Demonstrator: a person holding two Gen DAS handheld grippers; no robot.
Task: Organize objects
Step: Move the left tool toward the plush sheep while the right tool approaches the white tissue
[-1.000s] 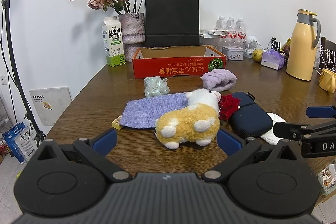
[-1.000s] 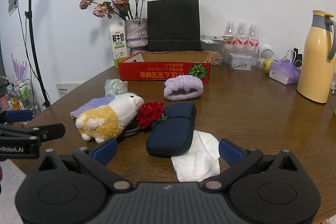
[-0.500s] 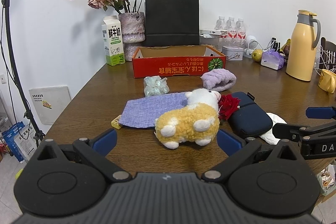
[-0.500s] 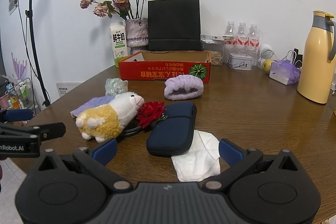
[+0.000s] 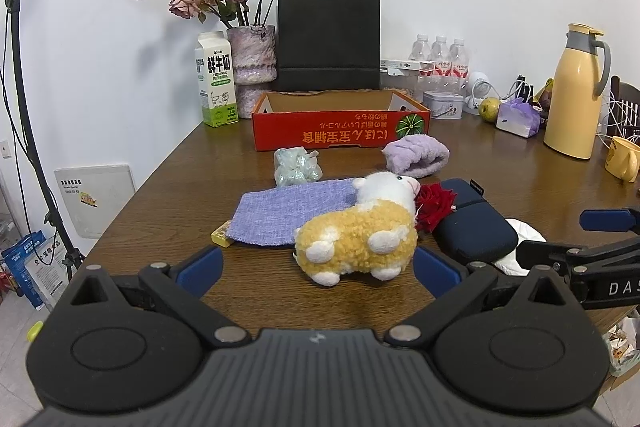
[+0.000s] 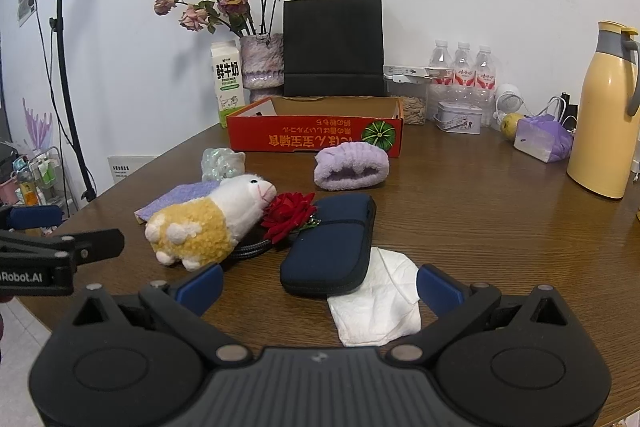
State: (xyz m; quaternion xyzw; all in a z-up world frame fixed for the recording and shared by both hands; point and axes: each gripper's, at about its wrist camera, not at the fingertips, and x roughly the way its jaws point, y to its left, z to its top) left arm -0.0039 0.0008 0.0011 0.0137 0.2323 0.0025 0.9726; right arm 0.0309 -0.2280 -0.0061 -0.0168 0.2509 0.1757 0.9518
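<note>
While both pairs of tongs hang wide and empty over the near edge of the desk (image 5: 160, 195), the left tongs (image 5: 316, 263) face the plush sheep (image 5: 360, 231) and the right tongs (image 6: 320, 285) face the navy pouch (image 6: 332, 247) and white tissue (image 6: 380, 307), so nothing seems gathered yet. The sheep lies near that edge, partly on a lilac cloth (image 5: 288, 213), beside a red rose (image 6: 288, 213), with the red cardboard box (image 5: 340, 131) well beyond toward the far edge. Judging from this, the next move is for the left tongs to advance around the sheep's woolly body, close gently, and carry it to the box.
</note>
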